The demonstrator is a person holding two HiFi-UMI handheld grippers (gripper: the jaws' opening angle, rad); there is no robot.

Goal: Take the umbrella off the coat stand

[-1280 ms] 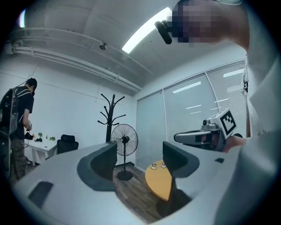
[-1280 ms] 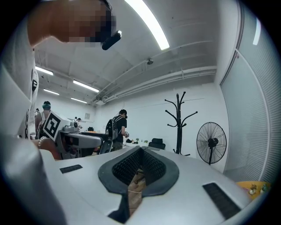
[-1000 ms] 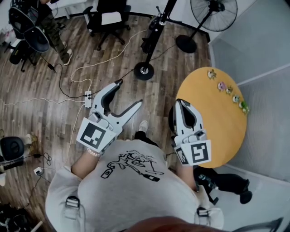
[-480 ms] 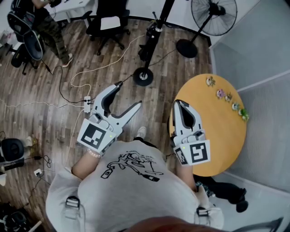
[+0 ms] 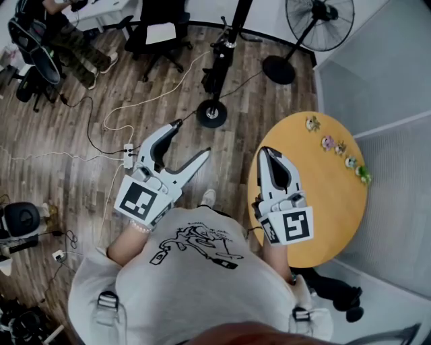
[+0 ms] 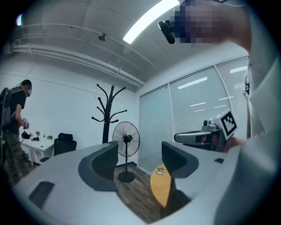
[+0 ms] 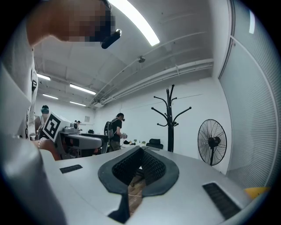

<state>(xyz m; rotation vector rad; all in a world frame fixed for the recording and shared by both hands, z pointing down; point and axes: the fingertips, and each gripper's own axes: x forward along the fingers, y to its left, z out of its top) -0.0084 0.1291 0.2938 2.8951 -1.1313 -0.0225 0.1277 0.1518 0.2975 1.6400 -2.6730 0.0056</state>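
Head view with both gripper views; places are given relative to the coat stand.

Nearest, the left gripper (image 5: 192,139) and right gripper (image 5: 267,153) are held level in front of the wearer's white T-shirt (image 5: 188,276), well short of the coat stand (image 5: 213,114). The left fingers (image 6: 103,165) stand released and wide apart, with nothing but the room between them. The right fingers (image 7: 149,169) are clenched together on nothing.

A round yellow desk (image 5: 330,202) lies to the right of the stand's base and nearer the wearer. It carries a row of small figurines (image 5: 337,138). A power strip (image 5: 128,151) and a white cable (image 5: 106,116) lie on the wooden floor (image 5: 67,175) to the stand's left.

The umbrella (image 5: 219,57) is judged to be the dark, narrow bundle lying against the stand's pole above the base. Both gripper views show only bare upper hooks, their own bodies hiding the lower pole, so this reading is not confirmed.

Farther off, a pedestal fan (image 5: 319,20) stands just right of the stand. An office chair (image 5: 160,27) and a second person (image 5: 64,34) are to its left.

Hazards, as judged:
- A sideways pull on an umbrella that is caught on a hook could tip the light stand toward the fan.
- The floor cable could catch a foot during the approach.
- The clenched right gripper cannot steady anything until it is opened.
- A slim fabric bundle may slip from a grip that is off centre.
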